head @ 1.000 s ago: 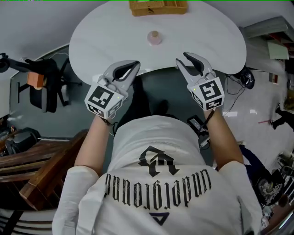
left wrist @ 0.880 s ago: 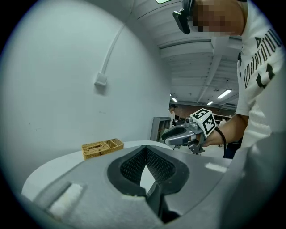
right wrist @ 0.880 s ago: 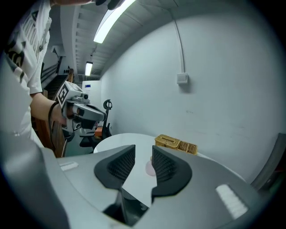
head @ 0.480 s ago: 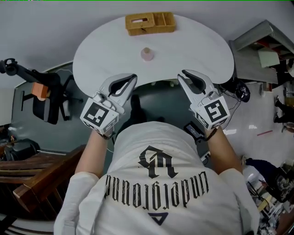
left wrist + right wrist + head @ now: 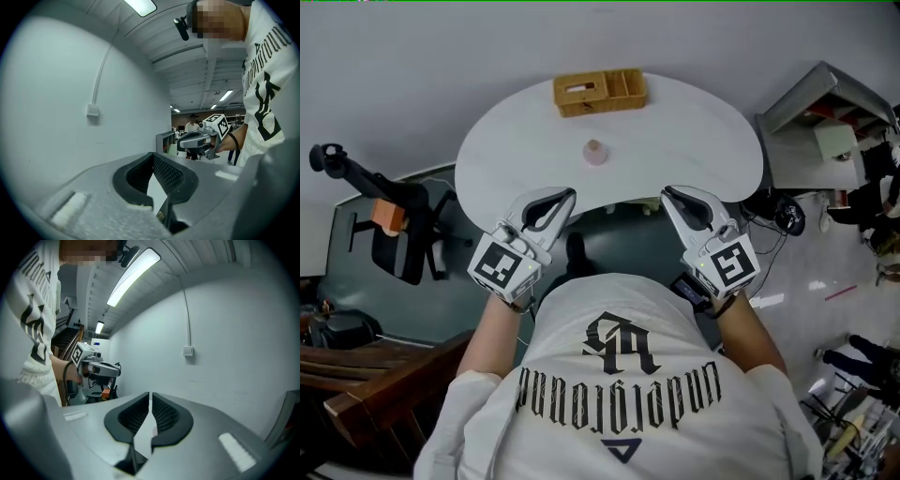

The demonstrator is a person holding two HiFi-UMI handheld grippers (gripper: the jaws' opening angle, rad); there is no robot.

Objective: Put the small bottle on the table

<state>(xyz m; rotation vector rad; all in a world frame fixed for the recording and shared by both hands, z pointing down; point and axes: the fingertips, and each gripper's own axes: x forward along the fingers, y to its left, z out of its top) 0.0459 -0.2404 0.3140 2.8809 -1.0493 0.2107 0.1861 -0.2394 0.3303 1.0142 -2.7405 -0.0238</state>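
bottle: small bottle point(image 5: 594, 151) stands on the white table point(image 5: 703, 141), mid-table, just near of the wooden box point(image 5: 599, 91)
left gripper point(image 5: 566, 196): clenched, empty, at near table edge, left
right gripper point(image 5: 671, 195): jaws closing, thin slit left, nothing between; near edge, right

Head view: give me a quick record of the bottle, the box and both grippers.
bottle: small bottle standing on the white table, apart from both grippers
box: wooden box at the table's far edge, beyond the bottle
left gripper: shut, empty, by the table's near edge
right gripper: jaws closing, nearly together, nothing between them
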